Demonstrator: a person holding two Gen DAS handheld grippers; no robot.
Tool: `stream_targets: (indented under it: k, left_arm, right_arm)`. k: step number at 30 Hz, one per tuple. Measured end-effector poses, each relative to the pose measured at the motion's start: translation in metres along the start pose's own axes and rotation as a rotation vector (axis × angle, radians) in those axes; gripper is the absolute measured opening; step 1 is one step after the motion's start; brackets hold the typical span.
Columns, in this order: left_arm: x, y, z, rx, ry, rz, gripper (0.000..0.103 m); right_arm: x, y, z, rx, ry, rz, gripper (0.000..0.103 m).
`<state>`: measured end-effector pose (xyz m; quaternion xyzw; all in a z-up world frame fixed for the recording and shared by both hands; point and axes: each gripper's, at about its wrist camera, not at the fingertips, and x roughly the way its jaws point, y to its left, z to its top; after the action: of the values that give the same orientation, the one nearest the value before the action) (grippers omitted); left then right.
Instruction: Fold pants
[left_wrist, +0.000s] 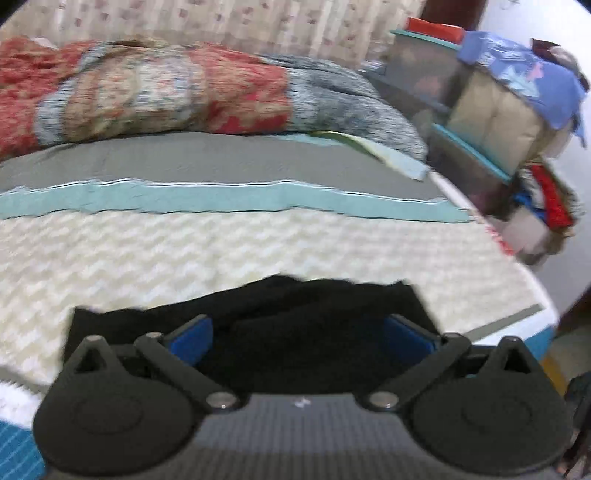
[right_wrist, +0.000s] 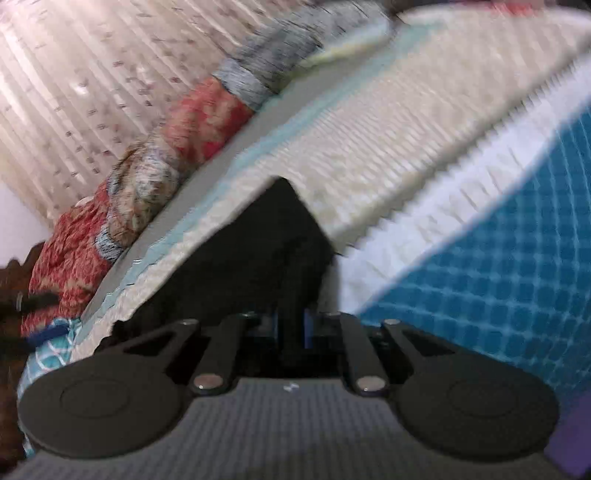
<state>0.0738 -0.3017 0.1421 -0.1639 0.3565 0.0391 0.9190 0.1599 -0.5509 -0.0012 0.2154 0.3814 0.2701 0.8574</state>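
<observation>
The black pants lie on the cream textured bed cover, bunched just in front of my left gripper. Its blue pads stand wide apart with the dark cloth between and under them; it is open. In the right wrist view, my right gripper is shut on a fold of the black pants, and the cloth rises from the pads in a peak against the cream cover. This view is tilted and blurred.
A red and grey patterned quilt lies along the back of the bed by a curtain. Stacked boxes and clothes stand at the right. A blue checked sheet covers the bed's near side.
</observation>
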Motion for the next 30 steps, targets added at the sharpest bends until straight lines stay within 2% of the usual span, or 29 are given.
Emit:
stream_targets:
  k: [5,9,10,11,12,13,14,15,16,17,19,21,24,27,30]
  left_arm:
    - [0.035,-0.060,0.025,0.155,0.067,-0.084,0.103]
    - [0.067,-0.098,0.023,0.280,0.166,-0.077,0.103]
    - [0.075,-0.104,0.019,0.314,0.181,-0.047,0.096]
    - [0.080,-0.108,0.014,0.344,0.188,-0.013,0.054]
    - [0.085,-0.108,0.010,0.364,0.217,-0.005,0.030]
    - [0.087,-0.104,0.010,0.353,0.236,-0.010,0.020]
    - [0.084,-0.096,0.011,0.316,0.230,-0.028,0.015]
    - [0.080,-0.087,0.013,0.280,0.223,-0.045,0.015]
    - [0.076,-0.078,0.015,0.253,0.215,-0.053,0.014]
    - [0.072,-0.071,0.018,0.234,0.209,-0.057,0.014]
    - [0.061,-0.056,0.021,0.200,0.200,-0.071,0.014]
    - [0.050,-0.040,0.023,0.154,0.206,-0.096,0.014]
    - [0.025,-0.014,0.029,0.087,0.166,-0.119,0.014]
    - [-0.003,0.020,0.035,0.012,0.120,-0.141,0.014]
    - [-0.028,0.057,0.034,-0.046,0.087,-0.130,0.014]
  right_arm:
    - [-0.009,0.062,-0.005,-0.199,-0.065,0.047,0.015]
    - [-0.007,0.092,-0.017,-0.362,-0.076,0.039,0.015]
    - [-0.008,0.097,-0.020,-0.398,-0.080,0.039,0.015]
    - [-0.011,0.097,-0.022,-0.417,-0.085,0.045,0.015]
    - [-0.012,0.098,-0.023,-0.428,-0.088,0.056,0.015]
    - [-0.013,0.099,-0.023,-0.436,-0.091,0.066,0.016]
    - [-0.015,0.097,-0.024,-0.440,-0.094,0.069,0.021]
    - [-0.018,0.093,-0.024,-0.435,-0.097,0.066,0.028]
    - [-0.020,0.090,-0.025,-0.420,-0.105,0.067,0.039]
    - [-0.021,0.085,-0.027,-0.405,-0.112,0.070,0.062]
    - [-0.019,0.078,-0.031,-0.406,-0.108,0.063,0.057]
    - [-0.006,0.081,-0.029,-0.429,-0.046,0.058,0.015]
    - [-0.006,0.091,-0.025,-0.417,-0.041,0.107,0.015]
    - [-0.013,0.121,-0.024,-0.492,-0.071,0.185,0.015]
    - [-0.007,0.150,-0.028,-0.566,-0.053,0.265,0.015]
